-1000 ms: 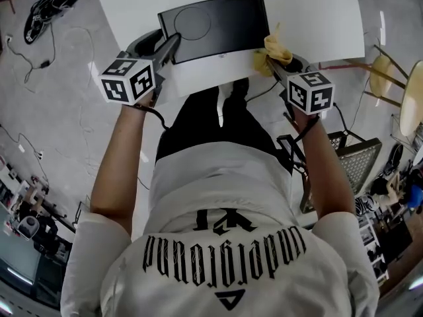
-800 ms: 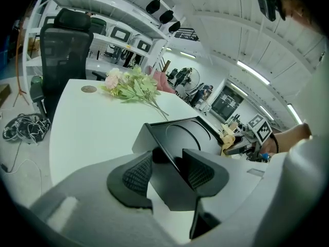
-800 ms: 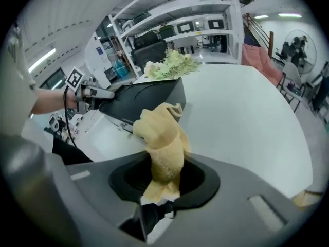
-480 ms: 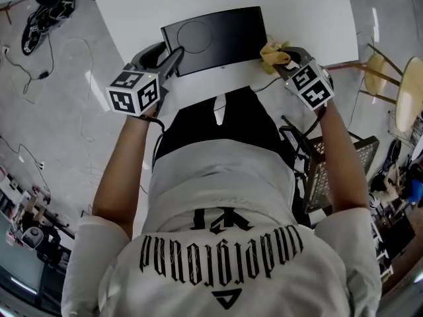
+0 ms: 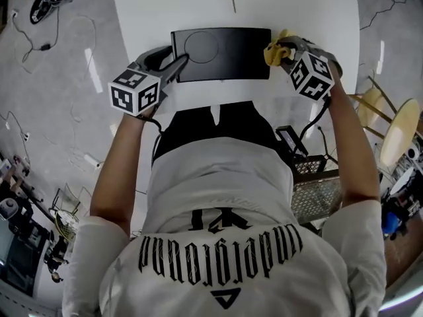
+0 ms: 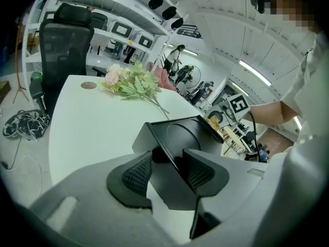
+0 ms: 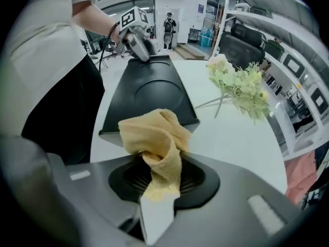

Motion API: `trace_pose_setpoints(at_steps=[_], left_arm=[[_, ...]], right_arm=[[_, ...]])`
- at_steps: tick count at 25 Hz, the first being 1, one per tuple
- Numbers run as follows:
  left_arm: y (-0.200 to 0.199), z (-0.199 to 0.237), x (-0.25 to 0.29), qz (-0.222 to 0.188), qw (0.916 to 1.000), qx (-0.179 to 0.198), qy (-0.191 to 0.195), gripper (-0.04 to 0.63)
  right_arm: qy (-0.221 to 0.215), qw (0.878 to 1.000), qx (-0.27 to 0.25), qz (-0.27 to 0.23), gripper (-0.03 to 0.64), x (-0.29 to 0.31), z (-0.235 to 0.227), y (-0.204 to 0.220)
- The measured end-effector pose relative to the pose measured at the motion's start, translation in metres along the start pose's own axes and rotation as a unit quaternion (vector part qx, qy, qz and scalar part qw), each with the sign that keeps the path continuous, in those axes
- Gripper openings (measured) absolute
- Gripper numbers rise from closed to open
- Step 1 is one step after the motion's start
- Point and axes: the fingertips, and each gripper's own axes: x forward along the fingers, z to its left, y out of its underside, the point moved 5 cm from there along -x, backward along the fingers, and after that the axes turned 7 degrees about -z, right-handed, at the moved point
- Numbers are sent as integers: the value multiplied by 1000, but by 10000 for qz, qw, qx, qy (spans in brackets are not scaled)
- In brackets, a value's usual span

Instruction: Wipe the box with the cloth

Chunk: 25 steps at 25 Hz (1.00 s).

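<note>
Head view: the right gripper [image 5: 285,49] is pinching the yellow cloth [image 5: 275,50] and has swung up from the near right corner a second ago to the right end of the black box [image 5: 221,54]. The cloth is now touching that edge, so the wiping looks under way along the right side, with the top face probably still to do. The left gripper [image 5: 177,63] is staying clamped on the box's near left corner and steadying it on the white table [image 5: 297,8]. Around it is grey floor with loose cables [image 5: 49,18], plus a wire crate [image 5: 316,182] by the person's right side.

Left gripper view: the jaws of the left gripper [image 6: 167,170] are pressing on the box [image 6: 177,138] at its corner wall, which is standing between the ribbed pads [image 6: 134,175]. Artificial flowers [image 6: 131,81] are lying further back on the table [image 6: 87,122], with an office chair [image 6: 64,32] and shelving behind.

Right gripper view: the right gripper [image 7: 162,181] is closed on the bunched cloth [image 7: 154,138], which is hanging over the box [image 7: 149,91] at its near end. The left gripper [image 7: 138,44] is holding the far end, and the flowers [image 7: 239,84] are lying on the table [image 7: 231,138] well apart from the box.
</note>
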Motion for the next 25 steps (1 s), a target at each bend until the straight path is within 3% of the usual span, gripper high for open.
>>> trace_pose_setpoints(at_steps=[4, 7, 19, 25], left_arm=[[-1, 2, -3, -49, 10000, 9, -51, 201], [-2, 0, -7, -90, 9999, -4, -118, 199], [0, 8, -11, -120, 9992, -131, -367, 195], [0, 7, -10, -82, 9989, -199, -422, 192]], right_arm=[[511, 9985, 121, -159, 109, -1, -55, -13], [621, 9976, 167, -268, 107, -4, -64, -20], [-111, 9960, 777, -432, 104, -1, 49, -5], [-330, 9934, 994, -462, 106, -10, 73, -1]])
